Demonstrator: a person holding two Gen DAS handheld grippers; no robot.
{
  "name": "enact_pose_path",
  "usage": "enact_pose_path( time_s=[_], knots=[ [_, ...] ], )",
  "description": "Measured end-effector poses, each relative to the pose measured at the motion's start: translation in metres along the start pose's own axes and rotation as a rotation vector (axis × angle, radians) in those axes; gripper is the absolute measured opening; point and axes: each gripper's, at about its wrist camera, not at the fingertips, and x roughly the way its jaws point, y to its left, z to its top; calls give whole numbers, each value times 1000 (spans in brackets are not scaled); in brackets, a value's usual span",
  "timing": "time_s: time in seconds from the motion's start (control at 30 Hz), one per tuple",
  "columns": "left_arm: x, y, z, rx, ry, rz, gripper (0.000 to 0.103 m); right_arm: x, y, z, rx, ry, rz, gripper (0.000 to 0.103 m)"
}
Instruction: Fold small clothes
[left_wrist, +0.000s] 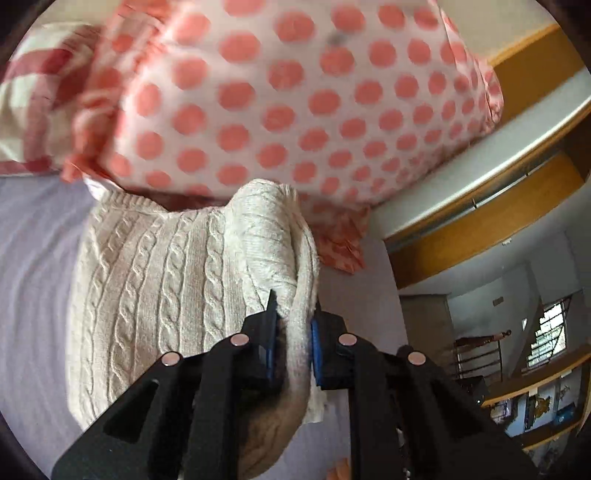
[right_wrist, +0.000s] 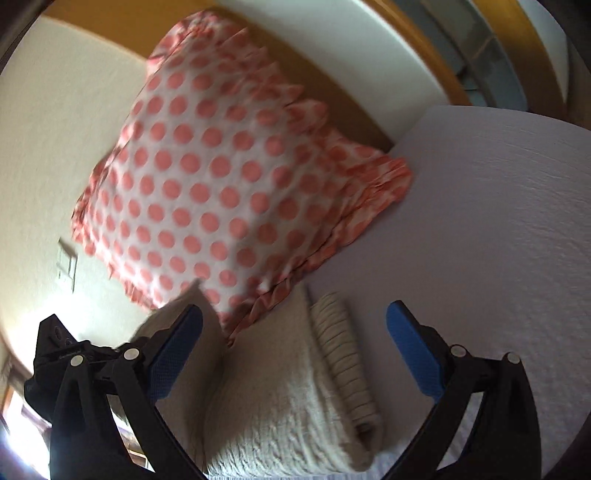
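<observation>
A cream cable-knit sweater (left_wrist: 155, 280) lies on the lilac bedsheet (left_wrist: 33, 258), partly folded. My left gripper (left_wrist: 293, 332) is shut on a raised fold of the sweater's edge, with the knit pinched between the blue pads. In the right wrist view the same sweater (right_wrist: 280, 398) lies below my right gripper (right_wrist: 295, 350), which is open wide and empty just above it. A ribbed cuff (right_wrist: 347, 365) lies along the sweater's right side. The other gripper's black body (right_wrist: 62, 354) shows at the left.
A white pillow with coral polka dots (left_wrist: 280, 96) (right_wrist: 207, 184) leans right behind the sweater, touching its far edge. A red-checked cushion (left_wrist: 33, 96) lies to the left. The wooden headboard (right_wrist: 354, 96) and wall are beyond. The bedsheet (right_wrist: 498, 221) stretches right. Shelves (left_wrist: 535, 402) stand off the bed.
</observation>
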Motion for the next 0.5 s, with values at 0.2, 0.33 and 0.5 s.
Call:
enact_pose_path(
  time_s=[0.2, 0.33, 0.5],
  knots=[
    [111, -25, -46, 11, 221, -23, 21, -3, -9, 7, -30, -29, -52, 102],
    [71, -16, -40, -29, 210, -378, 21, -4, 0, 6, -92, -29, -37, 101],
    [-28, 10, -37, 180, 15, -211, 35, -9, 15, 8, -164, 19, 121, 94]
  ],
)
